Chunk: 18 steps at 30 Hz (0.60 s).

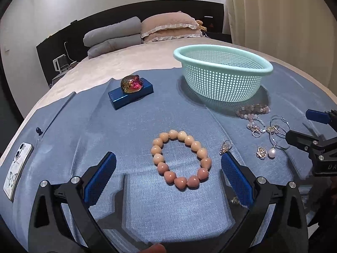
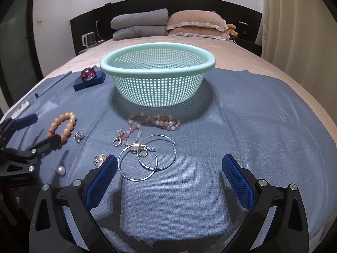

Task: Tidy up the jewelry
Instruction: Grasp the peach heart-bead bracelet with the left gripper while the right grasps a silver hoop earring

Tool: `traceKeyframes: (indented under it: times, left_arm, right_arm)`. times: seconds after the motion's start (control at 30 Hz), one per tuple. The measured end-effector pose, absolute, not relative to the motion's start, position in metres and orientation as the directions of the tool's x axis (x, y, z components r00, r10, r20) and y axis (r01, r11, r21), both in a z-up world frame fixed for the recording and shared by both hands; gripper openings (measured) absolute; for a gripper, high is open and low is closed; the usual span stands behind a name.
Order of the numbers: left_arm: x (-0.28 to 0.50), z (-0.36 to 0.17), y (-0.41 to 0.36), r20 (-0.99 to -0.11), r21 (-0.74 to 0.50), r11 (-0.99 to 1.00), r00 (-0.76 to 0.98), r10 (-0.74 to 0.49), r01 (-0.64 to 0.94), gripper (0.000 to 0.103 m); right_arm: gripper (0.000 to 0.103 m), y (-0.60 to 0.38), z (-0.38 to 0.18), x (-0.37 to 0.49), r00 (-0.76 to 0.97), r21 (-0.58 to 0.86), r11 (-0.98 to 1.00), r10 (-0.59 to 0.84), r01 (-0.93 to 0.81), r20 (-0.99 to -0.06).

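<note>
Blue cloth [image 1: 168, 210] bears a peach bead bracelet [image 1: 181, 161]; both tools spread, empty.

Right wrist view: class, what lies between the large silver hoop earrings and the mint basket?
In the right wrist view, a pink beaded strand lies on the blue cloth between the hoop earrings and the basket, alongside small silver charms.

Your right gripper [image 1: 316, 126] is cut off by the left wrist view's right edge, and your left gripper [image 2: 40, 130] by the right wrist view's left edge, its near finger hiding part of the peach bead bracelet [image 2: 63, 124]. The mesh basket [image 2: 158, 80] covers the far ends of the pink bead strands [image 2: 155, 121]. The small charm [image 1: 234, 200] behind your left gripper's right finger is too hidden to identify.
</note>
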<state>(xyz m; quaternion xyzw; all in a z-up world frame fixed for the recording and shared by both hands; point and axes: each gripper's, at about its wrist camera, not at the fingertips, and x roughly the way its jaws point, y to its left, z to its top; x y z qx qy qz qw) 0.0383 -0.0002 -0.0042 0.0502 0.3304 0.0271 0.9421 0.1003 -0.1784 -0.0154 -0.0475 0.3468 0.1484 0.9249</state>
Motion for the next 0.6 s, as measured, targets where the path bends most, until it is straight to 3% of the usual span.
traceKeyframes:
  times: [0.37, 0.6]
  left_arm:
    - [0.07, -0.018, 0.018, -0.694, 0.048, 0.999, 0.719, 0.039, -0.007, 0.098]
    - [0.07, -0.025, 0.018, -0.688, 0.047, 0.999, 0.725, 0.039, -0.01, 0.099]
  right_arm:
    - [0.095, -0.169, -0.026, 0.127, 0.679, 0.024, 0.945, 0.251, -0.326, -0.69]
    - [0.096, -0.167, -0.036, 0.126, 0.677, 0.011, 0.944, 0.245, -0.329, -0.694]
